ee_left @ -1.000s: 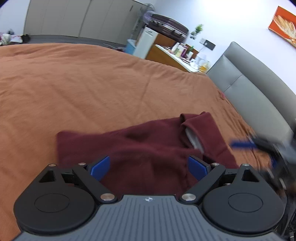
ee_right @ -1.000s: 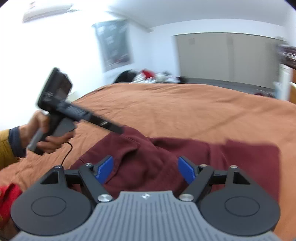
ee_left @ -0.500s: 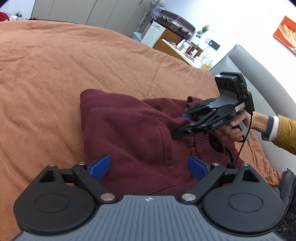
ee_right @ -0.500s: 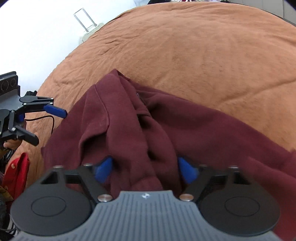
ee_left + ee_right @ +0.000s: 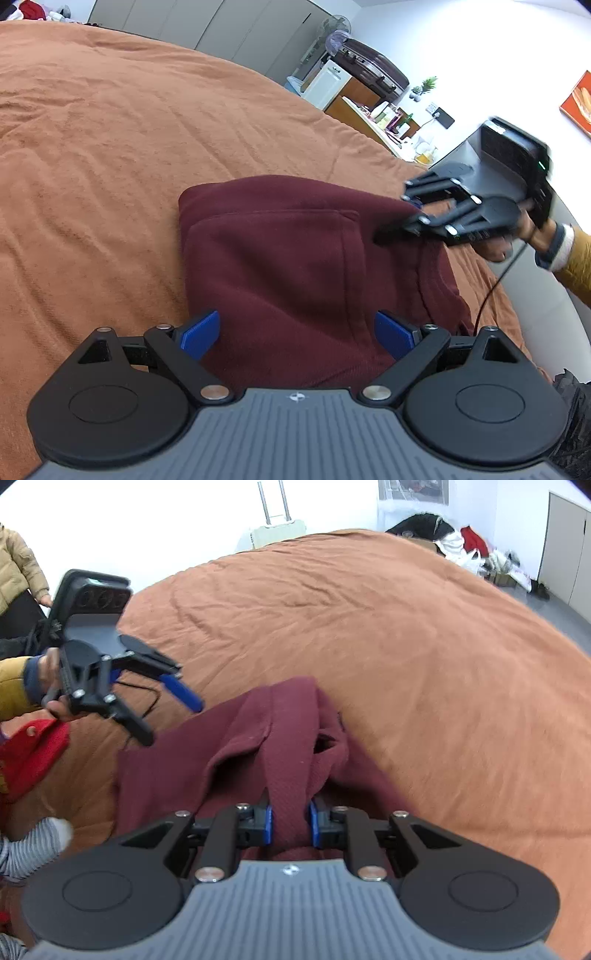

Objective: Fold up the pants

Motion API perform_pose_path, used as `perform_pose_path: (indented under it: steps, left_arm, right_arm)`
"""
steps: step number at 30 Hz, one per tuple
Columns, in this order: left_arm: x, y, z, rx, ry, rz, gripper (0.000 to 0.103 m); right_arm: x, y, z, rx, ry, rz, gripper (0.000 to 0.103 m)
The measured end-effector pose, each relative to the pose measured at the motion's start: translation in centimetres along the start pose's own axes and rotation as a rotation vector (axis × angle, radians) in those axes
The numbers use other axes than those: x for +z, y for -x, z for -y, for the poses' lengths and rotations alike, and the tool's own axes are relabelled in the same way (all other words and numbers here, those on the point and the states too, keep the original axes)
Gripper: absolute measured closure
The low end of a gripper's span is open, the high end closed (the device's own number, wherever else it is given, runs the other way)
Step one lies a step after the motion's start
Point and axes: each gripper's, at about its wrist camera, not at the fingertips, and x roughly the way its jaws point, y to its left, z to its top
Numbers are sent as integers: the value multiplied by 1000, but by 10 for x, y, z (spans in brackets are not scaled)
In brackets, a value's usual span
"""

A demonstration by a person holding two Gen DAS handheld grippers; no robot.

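Evidently to lift a layer for folding, the right gripper [image 5: 289, 825] had just been closing its fingers [image 5: 266, 825] onto a bunched ridge of the dark maroon fleece pants [image 5: 236, 753], while the left gripper [image 5: 297, 334] hovered wide open and empty over the same pants on the rust-orange bed cover [image 5: 110, 147].

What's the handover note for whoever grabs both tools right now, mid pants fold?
Right tool: its jaws have just been closing, now clamped on a bunched strip of the maroon pants.
Left tool: open, over the near edge of the pants, gripping nothing.
Pants: a rough folded heap on the orange bedspread, one edge lifted by the right tool.
Done: a first fold, still untidy.
Left: probably grip with the left tool, carry the edge over, flatten.
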Motion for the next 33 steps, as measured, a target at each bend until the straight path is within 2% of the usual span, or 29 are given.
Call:
perform_pose_path:
  steps: [2,8,12,13,17,19,22,24,25,27,29,30,31,33]
  left_arm:
    - [0,0,2,6,-6,-5,0]
    - [-3,-5,9,17,-35,-26,0]
    - [-4,-10,8,33,-19,-19,0]
    - [-3,-11,8,37,-8,-14,0]
    - [3,-5,11,70,39,31,0]
    - [11,5,14,62,48,74,0]
    - [24,21,28,40,63,139,0]
    - [31,23,43,22,63,150,0]
    - [32,21,51,22,58,150,0]
    - [32,13,73,34,9,160,0]
    - [25,1,95,60,-56,175,0]
    - [21,-7,105,68,-84,172,0]
    - [16,-16,113,73,-107,163,0]
    - [11,-34,124,82,-110,129,0]
  right_arm:
    - [2,4,11,-14,-9,-20,89]
    - [-5,-35,37,-18,-69,-54,85]
    - [-18,-58,46,-64,-158,-32,63]
    - [-22,-65,46,-80,-179,-35,61]
    - [-36,-58,34,-176,-232,57,46]
    - [-37,-41,26,-249,-276,119,45]
    - [-39,3,4,-424,-330,257,44]
    - [-48,45,-16,-525,-396,395,44]
    - [-54,62,-24,-550,-430,448,45]
    - [-74,97,-46,-660,-509,543,48]
    - [-96,118,-73,-802,-538,560,61]
    - [-108,125,-84,-843,-562,555,72]
    - [-123,130,-93,-852,-610,554,83]
    - [-150,130,-103,-779,-698,529,94]
